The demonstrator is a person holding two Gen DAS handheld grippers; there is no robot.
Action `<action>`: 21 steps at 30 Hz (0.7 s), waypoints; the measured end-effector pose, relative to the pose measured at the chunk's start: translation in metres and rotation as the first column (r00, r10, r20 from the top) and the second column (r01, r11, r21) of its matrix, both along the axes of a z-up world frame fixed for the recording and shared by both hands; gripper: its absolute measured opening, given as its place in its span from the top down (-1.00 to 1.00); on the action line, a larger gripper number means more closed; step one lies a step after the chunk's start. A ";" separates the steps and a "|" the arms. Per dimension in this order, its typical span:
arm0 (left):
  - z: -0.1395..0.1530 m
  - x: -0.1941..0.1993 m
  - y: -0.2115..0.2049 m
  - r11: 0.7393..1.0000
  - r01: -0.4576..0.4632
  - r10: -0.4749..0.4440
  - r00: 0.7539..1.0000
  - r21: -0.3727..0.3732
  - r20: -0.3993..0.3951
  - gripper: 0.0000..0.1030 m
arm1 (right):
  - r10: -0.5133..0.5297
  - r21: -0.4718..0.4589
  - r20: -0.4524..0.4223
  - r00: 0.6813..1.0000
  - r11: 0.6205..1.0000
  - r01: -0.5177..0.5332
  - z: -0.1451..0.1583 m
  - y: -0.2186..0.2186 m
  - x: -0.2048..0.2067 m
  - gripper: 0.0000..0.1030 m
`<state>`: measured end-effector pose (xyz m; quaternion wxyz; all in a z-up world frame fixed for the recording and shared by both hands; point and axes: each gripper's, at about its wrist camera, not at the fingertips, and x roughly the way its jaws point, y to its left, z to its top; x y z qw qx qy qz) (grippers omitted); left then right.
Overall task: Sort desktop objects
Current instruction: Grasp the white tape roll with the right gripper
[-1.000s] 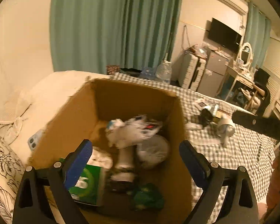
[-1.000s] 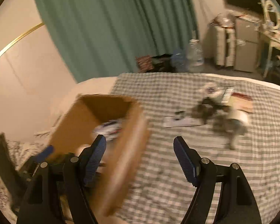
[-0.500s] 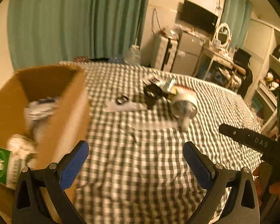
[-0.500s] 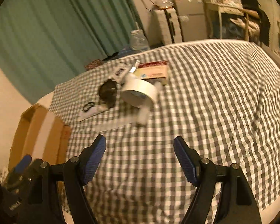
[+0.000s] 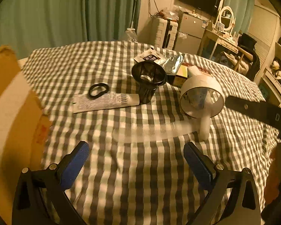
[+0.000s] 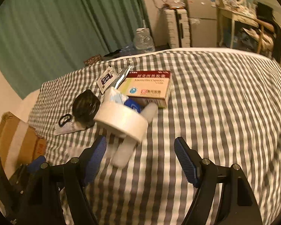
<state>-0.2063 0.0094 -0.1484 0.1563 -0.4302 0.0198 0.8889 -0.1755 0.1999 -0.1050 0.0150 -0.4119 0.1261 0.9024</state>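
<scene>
While both hands carry empty tools over a bed [image 5: 140, 178] with a grey checked cover, the left wrist view shows the left gripper [image 5: 134, 159] with jaws spread wide, having just opened further, and nothing between them. At twelve o'clock from it lies a flat white tube [image 5: 105, 102] with a black hair tie [image 5: 99, 90] resting on it. A black cup [image 5: 149, 78] touches the tube's cap end, and at one o'clock a white round dish [image 5: 202, 97] tips on its stem. A pale, blurred strip [image 5: 149, 131] lies just ahead of the jaws. The cardboard box [image 5: 11, 112] stands at nine o'clock.

In the right wrist view, the right gripper [image 6: 140, 161] is also parted and empty. The white dish [image 6: 121, 121] sits at eleven o'clock, just beyond its left finger, with a medicine box [image 6: 149, 90] behind at twelve. The cardboard box [image 6: 18, 140] is at nine o'clock.

The step seems to be choosing the next item. Lowering squarely over one object, jaws straddling its narrow side, should avoid dragging the soft cover or nudging neighbours.
</scene>
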 end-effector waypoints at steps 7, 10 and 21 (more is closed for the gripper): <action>-0.022 -0.015 0.010 1.000 0.017 -0.017 0.999 0.005 0.032 -1.00 | 0.166 0.014 -0.048 0.985 0.986 -0.166 0.001 -0.008 -0.034 -0.46; -0.026 -0.016 0.007 1.000 0.010 -0.011 0.999 0.010 0.044 -1.00 | 0.226 0.038 -0.039 0.973 0.974 -0.224 -0.003 -0.020 -0.043 -0.46; -0.019 -0.001 -0.018 0.999 -0.035 0.034 0.998 0.010 0.060 -1.00 | 0.345 0.302 0.060 0.937 0.888 -0.347 -0.011 -0.079 -0.018 -0.28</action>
